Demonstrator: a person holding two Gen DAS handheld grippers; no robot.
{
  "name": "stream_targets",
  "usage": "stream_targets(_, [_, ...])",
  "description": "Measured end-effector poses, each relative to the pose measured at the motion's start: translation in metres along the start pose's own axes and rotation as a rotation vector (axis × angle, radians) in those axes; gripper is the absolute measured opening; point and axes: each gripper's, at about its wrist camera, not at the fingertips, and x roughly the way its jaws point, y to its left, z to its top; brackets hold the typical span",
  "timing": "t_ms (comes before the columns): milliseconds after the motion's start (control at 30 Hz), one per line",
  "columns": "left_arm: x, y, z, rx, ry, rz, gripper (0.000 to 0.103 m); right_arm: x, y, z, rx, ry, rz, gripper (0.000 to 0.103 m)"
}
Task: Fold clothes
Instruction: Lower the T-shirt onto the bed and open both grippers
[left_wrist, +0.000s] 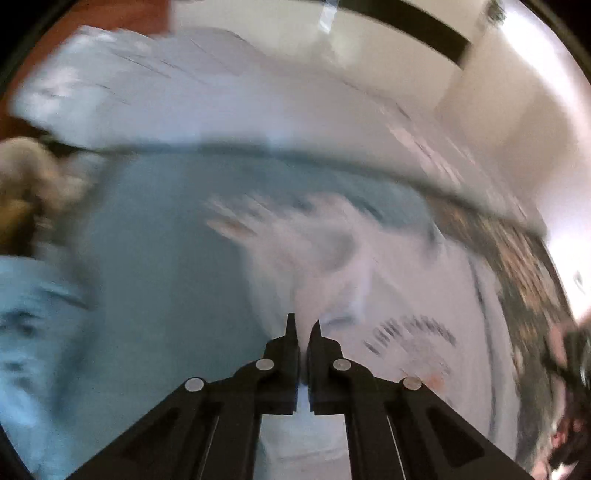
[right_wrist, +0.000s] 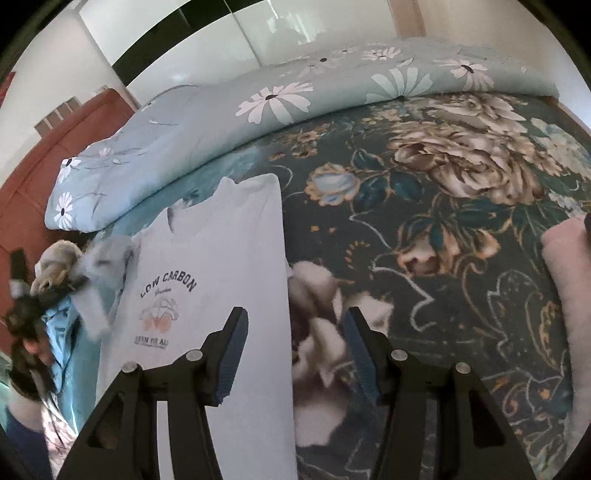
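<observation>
Right gripper (right_wrist: 293, 332), nearest the lens, hangs released, jaws spread over the straight right edge of the white T-shirt (right_wrist: 207, 266). The shirt lies print-up on the floral bedspread (right_wrist: 443, 221), that side apparently turned under. Left gripper (left_wrist: 303, 325) is clenched on white shirt fabric, probably lifting the opposite sleeve for folding; its view is blurred
</observation>
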Motion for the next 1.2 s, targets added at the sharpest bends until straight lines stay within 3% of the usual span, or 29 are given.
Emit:
stream_targets(67, [-0.019, 0.031, 0.014, -0.037, -0.057, 0.097, 0.004, 0.0, -0.003, -0.005, 0.011, 0.0, 0.006, 0.056])
stream_targets(267, [-0.022, 0.101, 0.048, -0.114, -0.056, 0.293, 0.004, 0.014, -0.009, -0.02, 0.048, 0.041, 0.021, 0.056])
stream_targets(433, [-0.008, 0.135, 0.043, -0.182, -0.017, 0.368, 0.008, 0.007, -0.009, -0.039, 0.036, 0.059, 0.02, 0.056])
stream_targets(500, [-0.003, 0.143, 0.034, -0.227, 0.015, 0.336, 0.008, 0.0, -0.012, -0.048, 0.026, 0.068, 0.005, 0.056])
stream_targets(667, [0.001, 0.147, 0.015, -0.295, 0.068, 0.194, 0.022, -0.013, -0.013, -0.075, 0.02, 0.108, 0.023, 0.056])
stream_targets(767, [-0.015, 0.143, 0.004, -0.324, 0.017, 0.199, 0.03, -0.017, -0.007, -0.089, 0.006, 0.129, 0.057, 0.056])
stream_targets(900, [-0.052, 0.126, -0.015, -0.383, -0.126, 0.216, 0.035, -0.016, 0.003, -0.108, -0.026, 0.156, 0.064, 0.055])
stream_targets(933, [-0.059, 0.122, -0.021, -0.389, -0.158, 0.216, 0.038, -0.017, 0.006, -0.111, -0.037, 0.154, 0.059, 0.046])
stream_targets(967, [-0.065, 0.117, -0.027, -0.393, -0.181, 0.215, 0.042, -0.018, 0.006, -0.111, -0.035, 0.157, 0.067, 0.025])
stream_targets(1033, [-0.073, 0.109, -0.042, -0.394, -0.208, 0.204, 0.046, -0.02, 0.005, -0.113, -0.028, 0.163, 0.082, 0.005])
stream_targets(1200, [-0.069, 0.083, -0.071, -0.326, -0.168, 0.149, 0.047, -0.038, 0.0, -0.105, -0.053, 0.125, 0.071, 0.002])
